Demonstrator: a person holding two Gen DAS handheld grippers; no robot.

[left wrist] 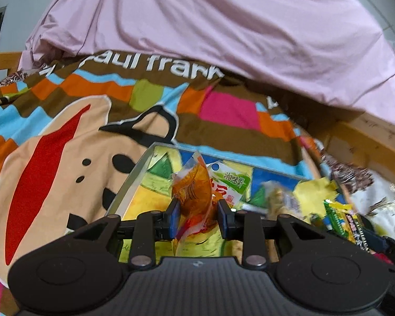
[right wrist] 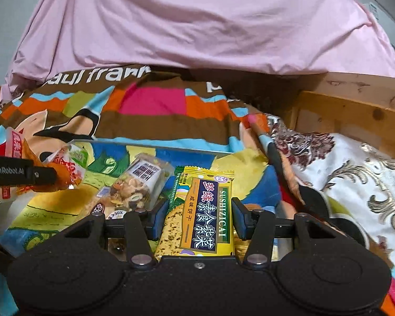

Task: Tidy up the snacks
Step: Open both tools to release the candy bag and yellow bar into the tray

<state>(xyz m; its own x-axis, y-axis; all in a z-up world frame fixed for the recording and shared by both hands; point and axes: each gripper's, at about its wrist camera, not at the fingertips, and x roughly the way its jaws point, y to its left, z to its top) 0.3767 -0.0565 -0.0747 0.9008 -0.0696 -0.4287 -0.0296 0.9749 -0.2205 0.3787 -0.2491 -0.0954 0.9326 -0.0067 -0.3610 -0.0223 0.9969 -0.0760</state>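
Gripping an orange snack packet (left wrist: 194, 192), the left gripper (left wrist: 198, 210) hung over a clear tray (left wrist: 126, 184) on the patterned bedspread (left wrist: 223, 110). The right gripper (right wrist: 200, 217) clamped a yellow cracker pack (right wrist: 200, 210), apparently above the same tray beside a nut mix bag (right wrist: 134, 187).

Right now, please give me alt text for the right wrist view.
The right gripper holds a yellow biscuit packet above a clear tray on a colourful cartoon bedsheet. A bag of mixed nuts lies in the tray; at left, the left gripper grips an orange snack pouch.
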